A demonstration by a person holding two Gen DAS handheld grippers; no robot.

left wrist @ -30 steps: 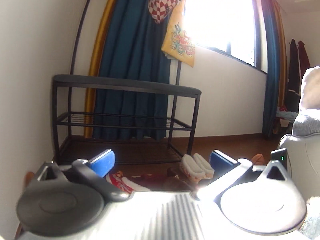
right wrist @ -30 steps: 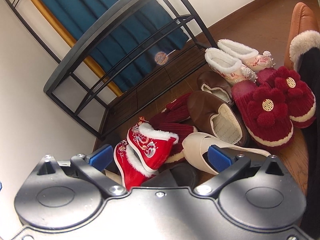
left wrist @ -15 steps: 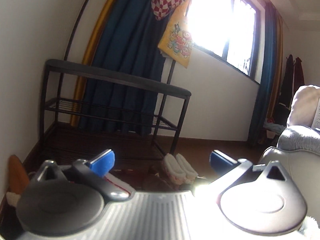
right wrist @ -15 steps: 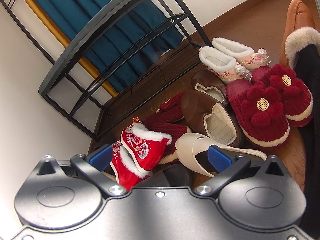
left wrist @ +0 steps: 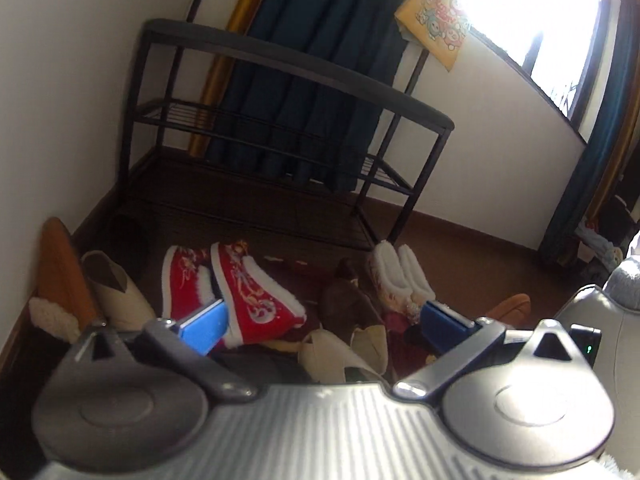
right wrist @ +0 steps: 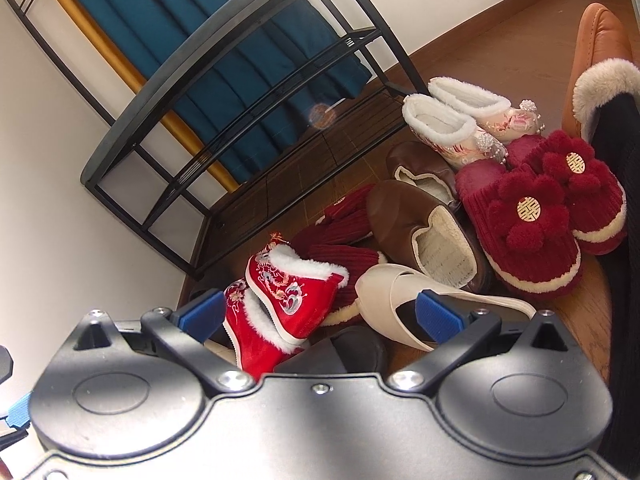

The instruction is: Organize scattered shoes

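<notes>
While nothing is yet gripped: left gripper (left wrist: pixel 322 322) and right gripper (right wrist: pixel 316 316), jaws spread, empty, above shoe pile on floor (right wrist: pixel 500 40) before shoe rack (right wrist: pixel 224 60). Red embroidered boots (right wrist: pixel 288 284) nearest rack's front corner; cream slipper (right wrist: pixel 384 284), brown slippers (right wrist: pixel 404 216) beside. Best taken pairwise, pinched at collar. Rack shelves: no shoes seen.

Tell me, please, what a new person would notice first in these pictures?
First the heap of shoes on the floor before the black rack: bright red boots nearest the open right gripper, and dark red pompom slippers to the right. In the left view, the glaring window stands out at upper right.
</notes>
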